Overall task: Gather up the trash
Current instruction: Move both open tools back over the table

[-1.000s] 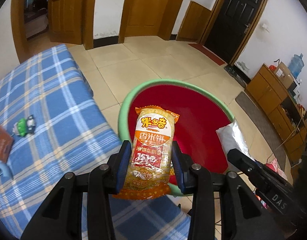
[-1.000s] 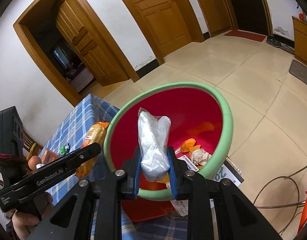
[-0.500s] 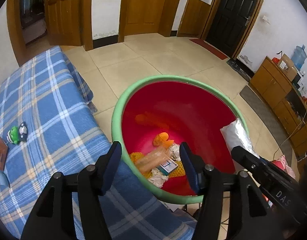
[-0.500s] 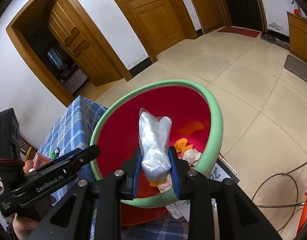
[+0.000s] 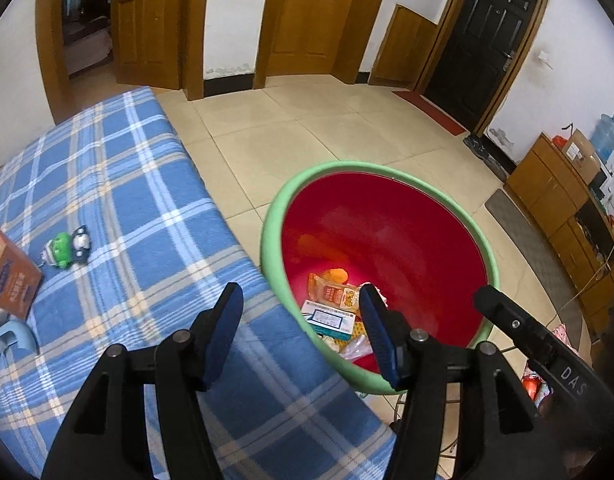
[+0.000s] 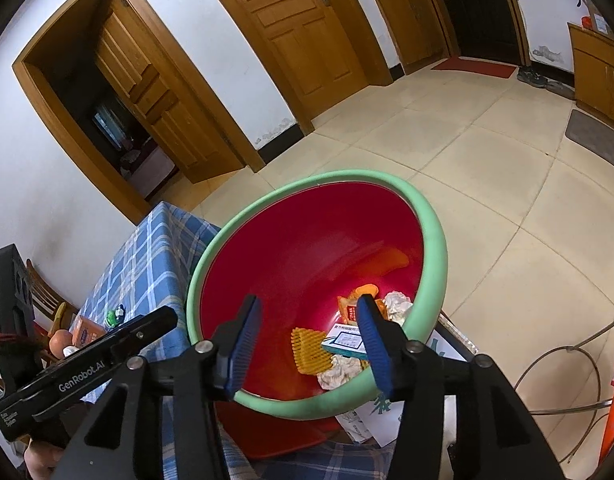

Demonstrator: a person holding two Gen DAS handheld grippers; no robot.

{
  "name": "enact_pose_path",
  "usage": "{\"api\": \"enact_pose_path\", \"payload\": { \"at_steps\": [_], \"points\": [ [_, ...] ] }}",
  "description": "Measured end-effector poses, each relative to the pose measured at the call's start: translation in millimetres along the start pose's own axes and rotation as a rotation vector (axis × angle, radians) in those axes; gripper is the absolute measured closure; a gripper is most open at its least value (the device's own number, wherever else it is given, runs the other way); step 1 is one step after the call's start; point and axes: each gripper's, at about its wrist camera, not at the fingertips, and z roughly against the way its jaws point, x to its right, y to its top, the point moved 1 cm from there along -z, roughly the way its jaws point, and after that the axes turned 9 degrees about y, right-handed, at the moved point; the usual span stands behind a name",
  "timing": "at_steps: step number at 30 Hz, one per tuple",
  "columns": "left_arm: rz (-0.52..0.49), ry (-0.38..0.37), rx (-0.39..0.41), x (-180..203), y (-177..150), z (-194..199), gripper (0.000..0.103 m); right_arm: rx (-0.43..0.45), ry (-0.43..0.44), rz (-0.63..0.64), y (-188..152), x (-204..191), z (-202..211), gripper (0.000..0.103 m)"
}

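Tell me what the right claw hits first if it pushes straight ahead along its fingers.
Probably the red inside wall of the basin: the right claw, open and empty, points into it, near the trash at the bottom. Depth is uncertain.

Bright even daylight, sharp focus, soft shadows, strong fisheye bending, dark vignetted corners

I see the basin standing just off the worktop's right edge, with wrappers, a small box and crumpled paper in its bottom. On the worktop, a toy lies beside a carton near the left edge.
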Motion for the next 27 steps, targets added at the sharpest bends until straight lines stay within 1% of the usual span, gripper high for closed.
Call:
{"api": "enact_pose_path", "payload": {
  "at_steps": [9, 14, 27],
  "points": [
    [0.045, 0.028, 0.023, -25, -6, 18, 0.043, 0.003, 0.024, -0.004, -2, -6, 5, 0.046],
    [0.061, 0.039, 0.037, -36, -11, 30, 0.043, 0.010, 0.034, 0.006, -4, -14, 10, 0.041],
    [0.111, 0.077, 0.079, -70, -24, 61, 0.043, 0.015, 0.070, 0.031, -9, -42, 14, 0.037]
  ]
}}
